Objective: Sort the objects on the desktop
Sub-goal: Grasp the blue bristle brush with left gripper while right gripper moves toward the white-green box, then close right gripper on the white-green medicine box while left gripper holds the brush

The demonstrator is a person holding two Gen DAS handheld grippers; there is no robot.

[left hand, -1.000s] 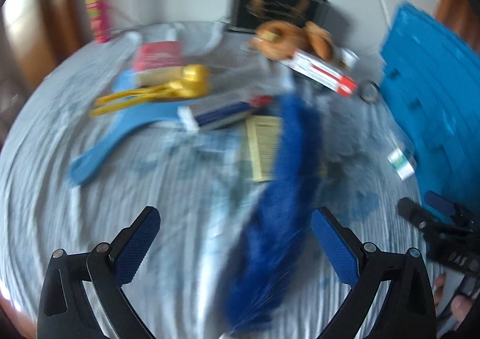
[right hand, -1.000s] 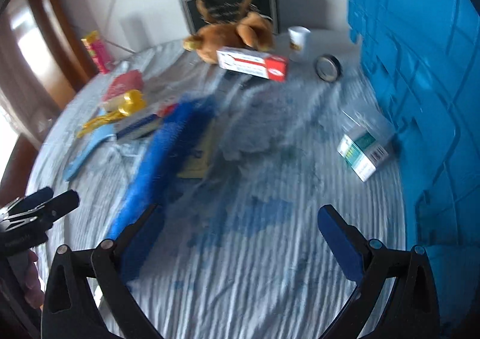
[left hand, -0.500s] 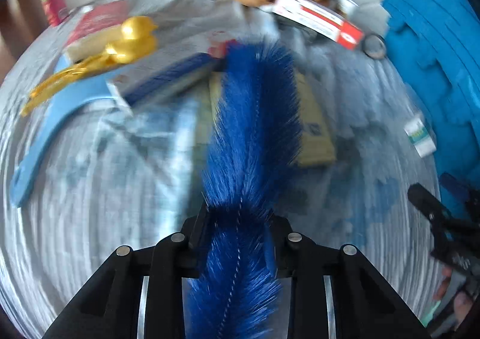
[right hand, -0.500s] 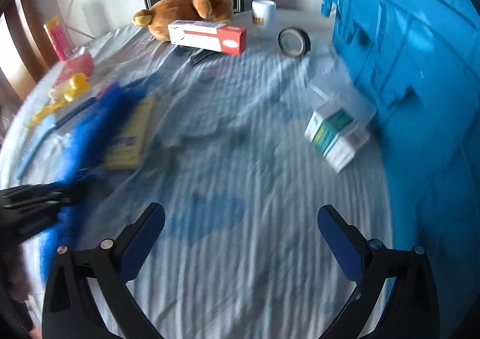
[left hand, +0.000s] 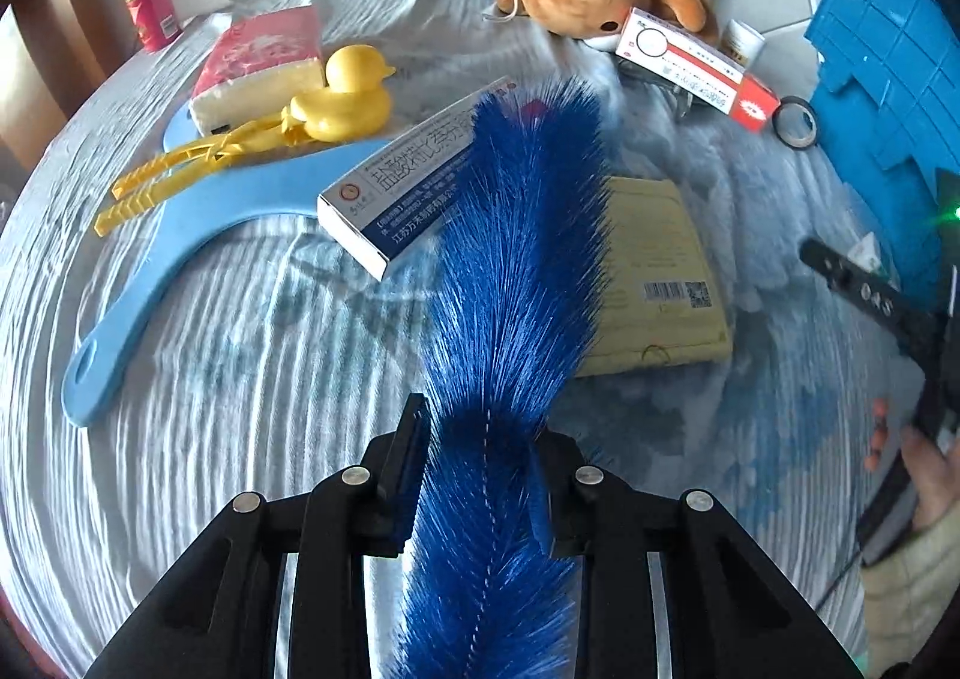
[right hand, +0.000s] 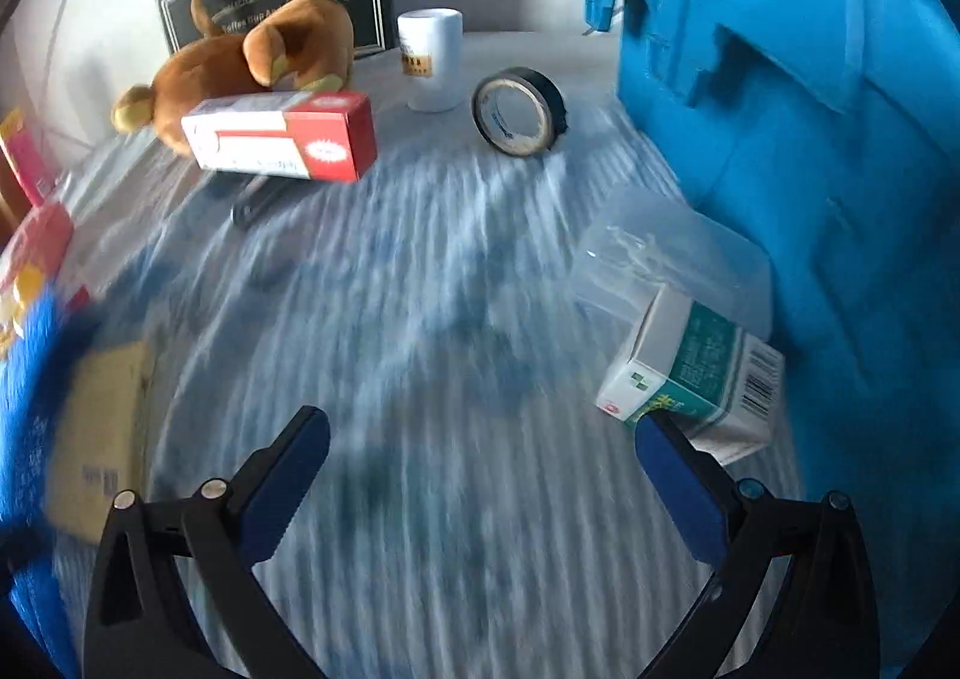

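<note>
- The left tool (left hand: 480,475) is clamped on the blue bristle brush (left hand: 516,271) — its jaws have just been closing, and the bristles now bulge out above and below the pads, with the twisted wire core running between them.
- The right tool (right hand: 474,475) stands with its jaws wide apart and nothing between them; it hovers over bare striped cloth, its right pad just beside the green-and-white carton (right hand: 690,379).
- The brush lies along the tabletop (left hand: 240,379), its far end draped over the blue-and-white box (left hand: 408,181) and the yellow padded envelope (left hand: 654,271).
- Handling, as a judgement: the brush looks light, and soft at the bristles — they squash and give little hold, so the grip really rests on the thin wire core. That core is likely springy, so the long free end may droop or sway when lifted.
- A hold nearer the middle of its length would balance it better than one at the end.
- The free end could drag the box or the envelope along as it rises.
- The blue crate (right hand: 810,138) stands at the right edge, near the carton, and looks like the likely place for sorted things.
</note>
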